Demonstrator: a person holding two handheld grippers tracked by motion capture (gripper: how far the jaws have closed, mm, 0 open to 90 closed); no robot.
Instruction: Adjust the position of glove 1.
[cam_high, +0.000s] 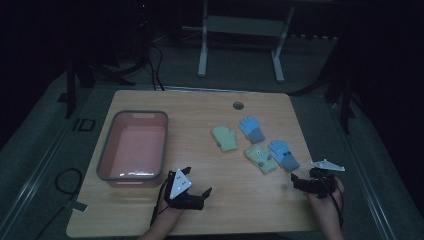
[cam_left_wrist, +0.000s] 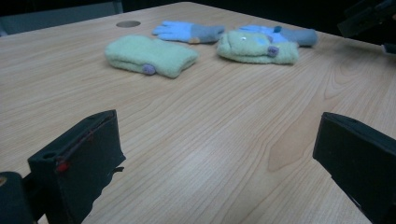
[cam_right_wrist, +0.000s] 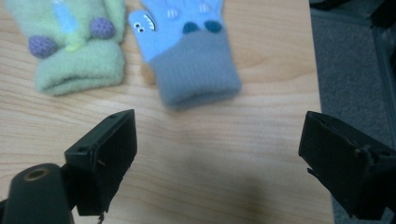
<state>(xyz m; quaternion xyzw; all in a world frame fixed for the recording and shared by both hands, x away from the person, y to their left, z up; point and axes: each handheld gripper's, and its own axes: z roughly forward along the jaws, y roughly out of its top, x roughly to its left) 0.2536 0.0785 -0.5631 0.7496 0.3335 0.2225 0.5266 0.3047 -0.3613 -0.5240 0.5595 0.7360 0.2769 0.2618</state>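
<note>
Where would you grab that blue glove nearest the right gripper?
Probably at its grey cuff: the blue glove lies flat with the cuff's open end facing the right gripper, whose jaws stand wide open. Come in low from the table's near edge.

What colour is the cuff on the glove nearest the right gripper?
Grey, on the blue knitted glove; clearest in the right gripper view.

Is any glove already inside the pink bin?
No: the pink bin holds nothing, and all four gloves lie on the table to its right.
</note>
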